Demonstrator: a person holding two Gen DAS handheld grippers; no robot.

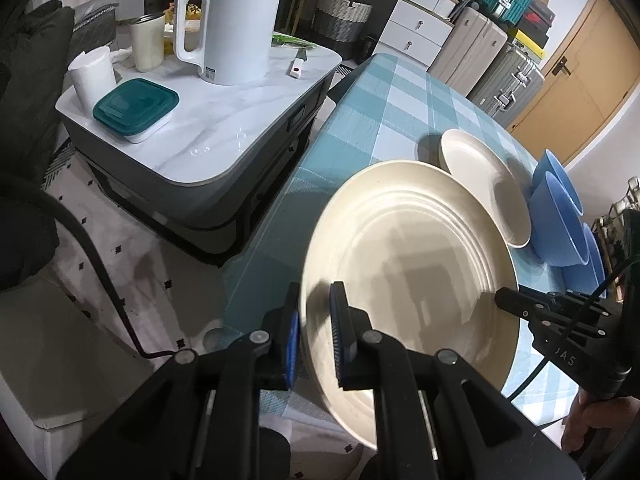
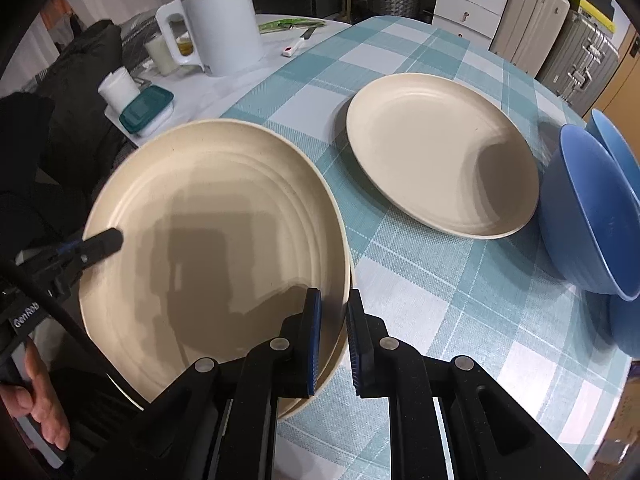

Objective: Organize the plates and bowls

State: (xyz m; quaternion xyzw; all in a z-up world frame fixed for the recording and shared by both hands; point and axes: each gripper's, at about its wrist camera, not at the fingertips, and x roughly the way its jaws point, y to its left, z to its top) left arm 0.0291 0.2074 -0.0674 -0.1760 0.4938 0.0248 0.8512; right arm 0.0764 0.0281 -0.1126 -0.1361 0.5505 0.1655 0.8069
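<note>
A large cream plate (image 1: 408, 264) is held over the near left part of the checked table; in the right wrist view (image 2: 212, 240) a second rim shows under it, so it may be a stack. My left gripper (image 1: 316, 328) is shut on its left rim. My right gripper (image 2: 334, 336) is shut on its right rim and shows in the left wrist view (image 1: 508, 298). A smaller cream plate (image 2: 436, 152) lies flat further back. Blue bowls (image 2: 592, 208) lean on each other at the right.
The table has a blue-white checked cloth (image 2: 440, 288). To the left stands a marble side table (image 1: 200, 120) with a white kettle (image 1: 236, 20), a teal-lidded box (image 1: 136, 108) and cups. Suitcases (image 1: 500, 64) and drawers stand behind.
</note>
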